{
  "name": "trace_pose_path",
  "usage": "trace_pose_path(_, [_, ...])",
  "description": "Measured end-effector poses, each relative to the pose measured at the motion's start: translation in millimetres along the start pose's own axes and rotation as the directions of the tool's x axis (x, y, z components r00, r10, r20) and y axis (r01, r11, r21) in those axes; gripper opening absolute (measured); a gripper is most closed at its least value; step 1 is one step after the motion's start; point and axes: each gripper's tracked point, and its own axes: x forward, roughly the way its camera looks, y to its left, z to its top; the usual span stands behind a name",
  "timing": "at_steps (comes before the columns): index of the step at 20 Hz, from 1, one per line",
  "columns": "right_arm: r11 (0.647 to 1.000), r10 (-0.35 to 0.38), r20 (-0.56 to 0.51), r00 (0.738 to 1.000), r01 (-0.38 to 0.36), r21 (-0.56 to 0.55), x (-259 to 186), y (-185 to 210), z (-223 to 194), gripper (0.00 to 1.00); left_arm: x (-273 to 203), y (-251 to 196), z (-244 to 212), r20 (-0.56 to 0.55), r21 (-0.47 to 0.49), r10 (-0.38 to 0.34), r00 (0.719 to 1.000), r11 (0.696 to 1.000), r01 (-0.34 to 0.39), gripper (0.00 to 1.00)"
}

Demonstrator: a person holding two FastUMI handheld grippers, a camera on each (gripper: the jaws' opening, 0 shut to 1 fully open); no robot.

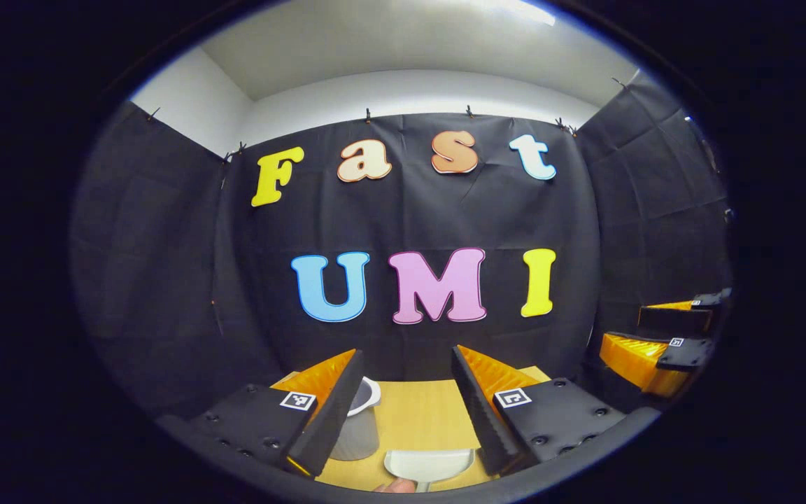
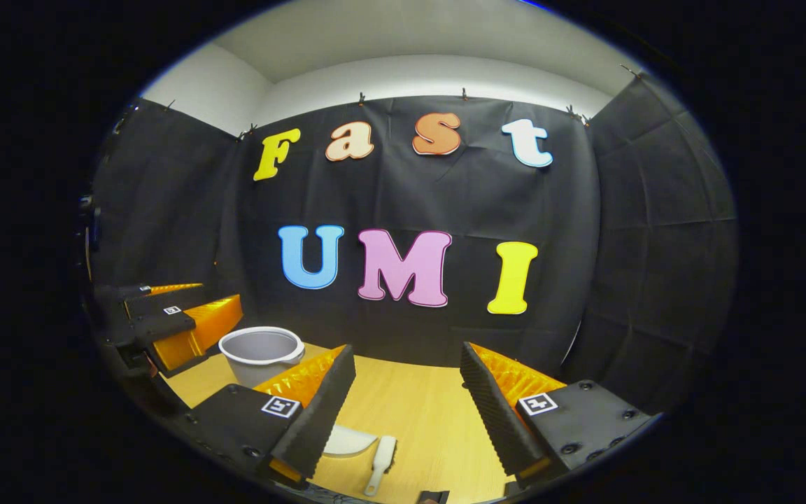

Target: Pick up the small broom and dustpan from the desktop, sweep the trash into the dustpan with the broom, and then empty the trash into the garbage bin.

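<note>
A white dustpan (image 1: 429, 463) lies on the wooden desktop (image 1: 417, 413), low between the fingers of my open left gripper (image 1: 408, 360), which hovers above it and holds nothing. In the right gripper view the dustpan (image 2: 348, 441) is partly hidden behind a finger, and the small white broom (image 2: 382, 462) lies just right of it. My right gripper (image 2: 406, 350) is open above them with nothing in it. The grey garbage bin (image 2: 262, 350) stands at the back left of the desk. The same bin (image 1: 359, 423) is half hidden by a finger in the left gripper view.
Black cloth walls close the booth at the back and sides, just past the desk's far edge. The right gripper (image 1: 627, 327) hangs off to the right, the left gripper (image 2: 215, 297) off to the left. A small pinkish thing (image 1: 396, 484) and a dark scrap (image 2: 431, 497) sit at the bottom edges.
</note>
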Motion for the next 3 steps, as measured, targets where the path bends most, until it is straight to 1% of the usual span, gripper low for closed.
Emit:
trace_pose_path(1, [1.0,-0.01,0.016,1.0,0.01,0.005,1.5,-0.8,8.5,0.97,-0.1,-0.4,2.7,-0.002,-0.031,-0.014,1.0,0.999,0.014,0.75])
trace_pose_path(2, [0.999,-0.032,0.029,0.999,0.032,0.004,5.1,-2.9,15.0,0.91,-0.9,0.4,3.6,-0.012,-0.045,-0.027,1.0,0.999,0.026,0.77])
trace_pose_path(3, [0.998,-0.056,0.028,0.998,0.056,0.004,4.7,-7.0,17.5,0.92,4.0,5.2,0.9,-0.028,-0.046,-0.027,0.999,0.999,0.026,0.75])
